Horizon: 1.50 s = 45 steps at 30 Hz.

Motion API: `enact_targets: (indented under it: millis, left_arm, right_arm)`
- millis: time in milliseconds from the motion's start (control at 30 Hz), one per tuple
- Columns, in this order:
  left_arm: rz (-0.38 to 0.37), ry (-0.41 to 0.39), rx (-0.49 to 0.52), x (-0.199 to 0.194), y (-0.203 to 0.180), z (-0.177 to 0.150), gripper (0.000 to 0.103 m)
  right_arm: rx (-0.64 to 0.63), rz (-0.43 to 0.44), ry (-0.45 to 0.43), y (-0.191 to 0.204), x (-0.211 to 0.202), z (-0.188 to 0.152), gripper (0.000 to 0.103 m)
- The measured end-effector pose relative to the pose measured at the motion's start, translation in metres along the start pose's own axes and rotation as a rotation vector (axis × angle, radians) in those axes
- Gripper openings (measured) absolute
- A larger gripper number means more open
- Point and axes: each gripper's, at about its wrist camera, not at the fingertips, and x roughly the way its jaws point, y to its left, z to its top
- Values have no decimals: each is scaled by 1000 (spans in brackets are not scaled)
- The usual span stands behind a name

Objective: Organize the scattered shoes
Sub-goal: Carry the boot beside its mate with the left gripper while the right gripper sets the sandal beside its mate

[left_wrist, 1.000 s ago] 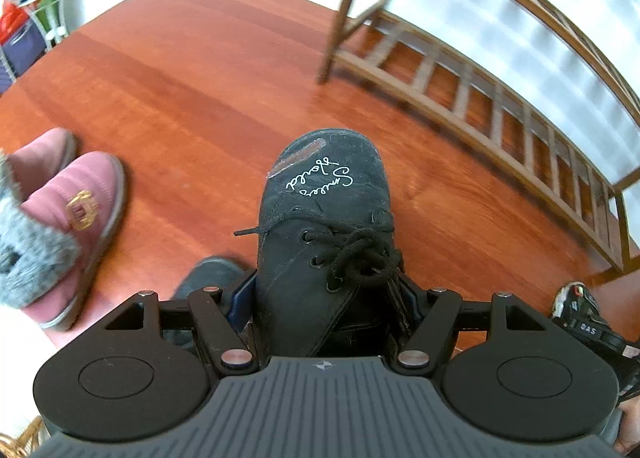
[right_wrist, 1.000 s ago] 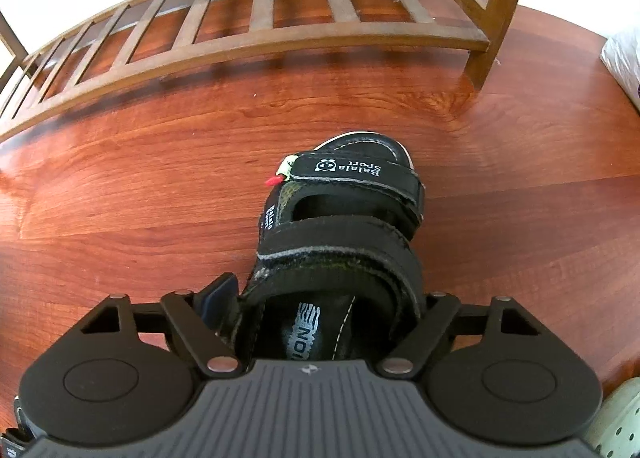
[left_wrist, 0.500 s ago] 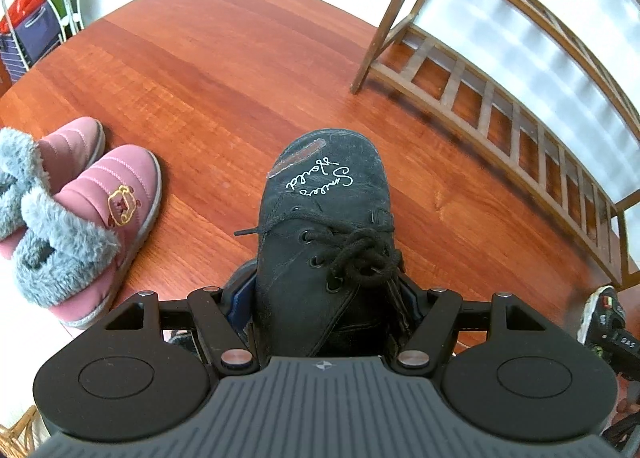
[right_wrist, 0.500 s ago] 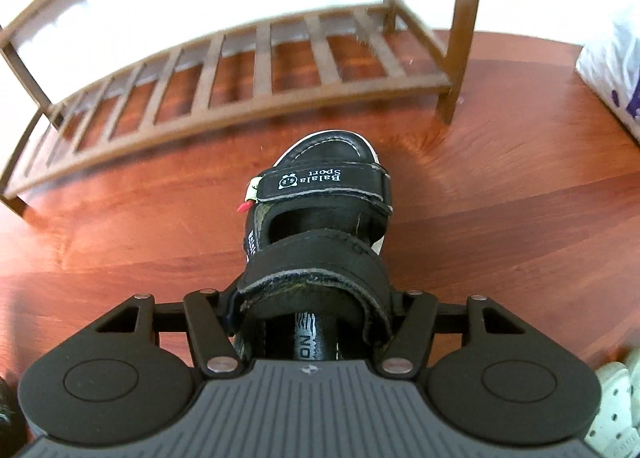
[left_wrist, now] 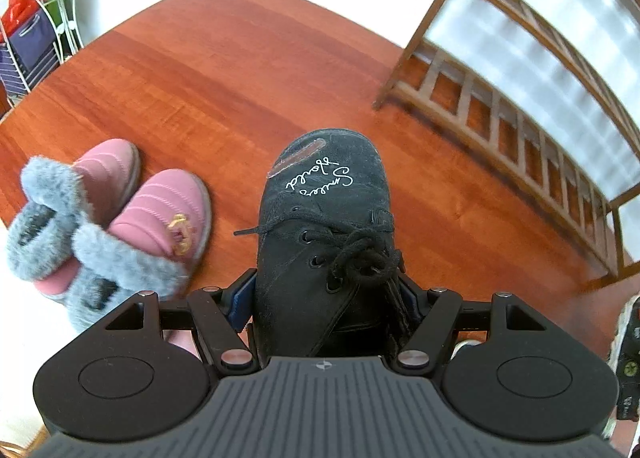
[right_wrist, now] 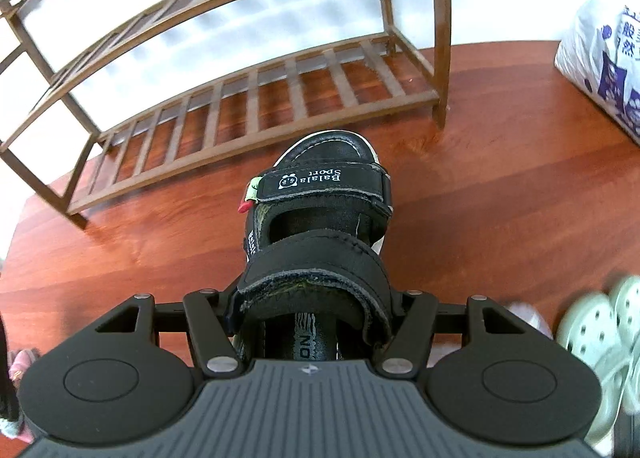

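A black lace-up shoe with white script on its toe sits between the fingers of my left gripper, which is shut on its sides; the shoe hangs above the red-brown floor. In the right wrist view a black strap sandal is clamped at its heel end by my right gripper, toe pointing toward the wooden shoe rack. The same rack stands to the right in the left wrist view. Its slatted shelves that I can see hold no shoes.
A pair of pink slippers with grey fur lies left of the black shoe. Pale green clogs lie at the right, a white printed bag beyond them. A wire cart stands far left. Another sandal shows at the right edge.
The right gripper has closed on the sandal and risen with it; more of the rack now shows. The left gripper has carried the black shoe sideways, bringing the pink slippers further into view.
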Motion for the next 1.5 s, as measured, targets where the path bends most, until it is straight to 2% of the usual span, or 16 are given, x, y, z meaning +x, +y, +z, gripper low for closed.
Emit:
enact_targets:
  millis: [233, 367, 733, 867, 1067, 1367, 1500]
  left_arm:
    - [5, 85, 23, 12, 33, -2, 70]
    - [-26, 124, 44, 22, 48, 3, 71]
    - [-62, 168, 154, 25, 64, 12, 71]
    - [-76, 202, 172, 34, 64, 6, 71]
    - [-81, 251, 192, 54, 64, -5, 71]
    - [-60, 263, 236, 64, 60, -16, 71]
    - [-51, 271, 245, 68, 63, -22, 71]
  right_arm:
    - [5, 47, 29, 35, -21, -35, 67]
    - [4, 70, 36, 60, -29, -52, 67]
    - [-29, 157, 52, 127, -41, -77, 67]
    - [-59, 208, 84, 162, -34, -91, 67]
    - [-157, 232, 135, 206, -17, -112, 67]
    - [-267, 207, 200, 253, 12, -144, 67]
    - [-292, 199, 218, 260, 21, -155, 67]
